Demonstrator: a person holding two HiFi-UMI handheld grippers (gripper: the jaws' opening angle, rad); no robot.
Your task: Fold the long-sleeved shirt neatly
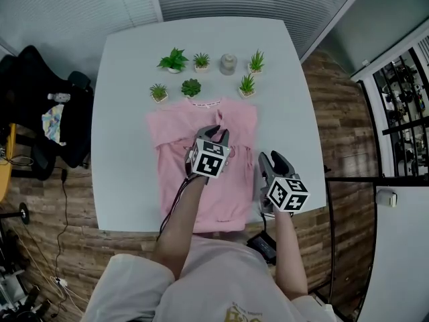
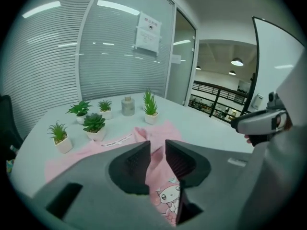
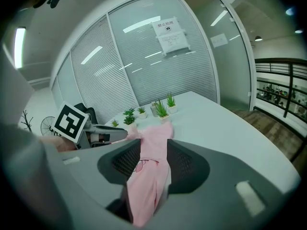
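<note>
A pink long-sleeved shirt (image 1: 224, 200) lies on the white table (image 1: 127, 173), collar toward the plants, with its left sleeve folded in across the chest. My left gripper (image 1: 216, 132) hovers over the shirt's middle. In the left gripper view its jaws (image 2: 158, 150) stand slightly apart, and the shirt (image 2: 158, 131) with its cartoon print shows through the gap with nothing pinched. My right gripper (image 1: 268, 158) is at the shirt's right edge. In the right gripper view it (image 3: 152, 150) is shut on a band of pink cloth (image 3: 147, 181) that runs between the pads and hangs down.
Several small potted plants (image 1: 174, 60) and a grey jar (image 1: 228, 64) stand in two rows just beyond the collar. A black chair (image 1: 40, 106) with clutter sits off the table's left side. The table's near edge is close to the person's body.
</note>
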